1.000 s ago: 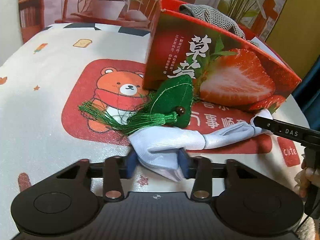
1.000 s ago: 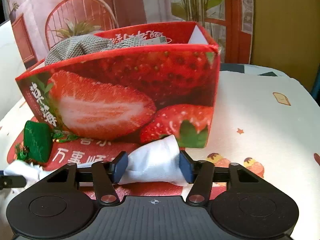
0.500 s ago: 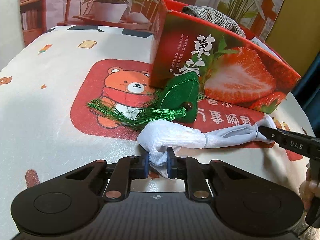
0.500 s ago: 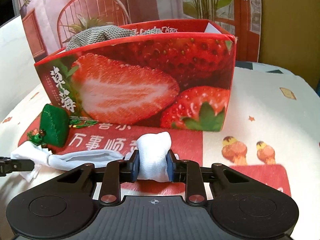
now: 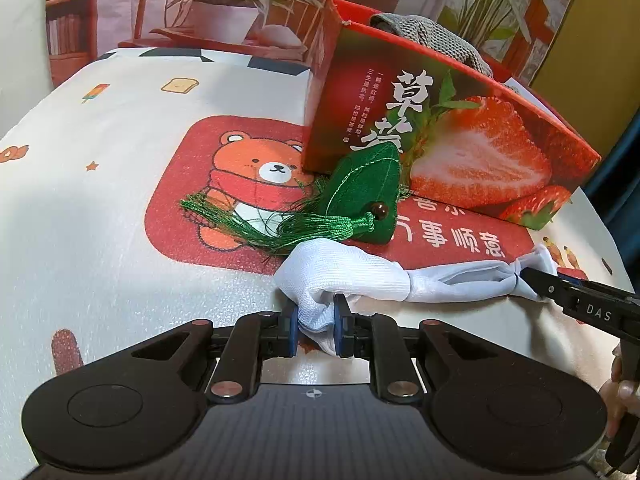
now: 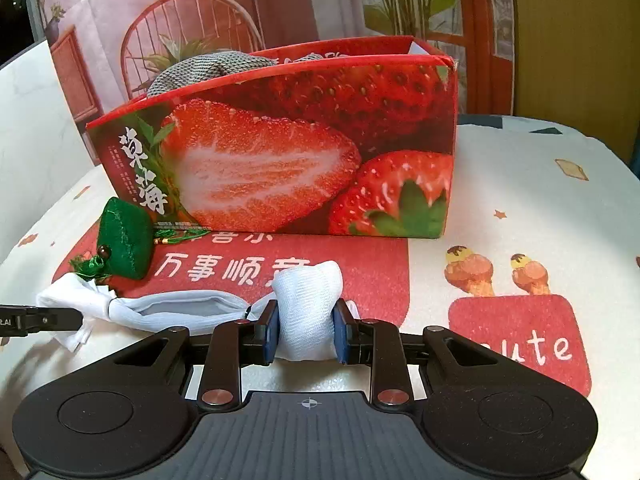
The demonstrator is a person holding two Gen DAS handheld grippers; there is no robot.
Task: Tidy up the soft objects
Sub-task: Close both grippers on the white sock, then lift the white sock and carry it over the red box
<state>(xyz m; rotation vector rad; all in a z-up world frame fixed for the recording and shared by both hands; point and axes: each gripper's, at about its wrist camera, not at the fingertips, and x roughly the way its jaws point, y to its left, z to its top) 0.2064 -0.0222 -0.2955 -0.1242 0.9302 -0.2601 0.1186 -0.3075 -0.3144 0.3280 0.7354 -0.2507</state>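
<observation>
A white cloth (image 5: 352, 272) lies stretched on the table in front of the red strawberry box (image 5: 460, 136). My left gripper (image 5: 316, 326) is shut on one end of it. My right gripper (image 6: 306, 332) is shut on the other end (image 6: 308, 304), and its tip shows at the right of the left wrist view (image 5: 536, 280). A green sachet with a tassel (image 5: 364, 200) lies against the box, just beyond the cloth; it also shows in the right wrist view (image 6: 126, 238). A grey knitted item (image 6: 200, 74) sits inside the box (image 6: 320, 152).
The table wears a white cover with a red bear panel (image 5: 240, 184). The box stands at the back centre. A backdrop with printed plants and a chair (image 6: 188, 40) hangs behind the table. The table edge falls away on the right (image 5: 612, 232).
Both grippers have closed on the ends of the white cloth and drawn it out longer between them. The box and the sachet have not moved.
</observation>
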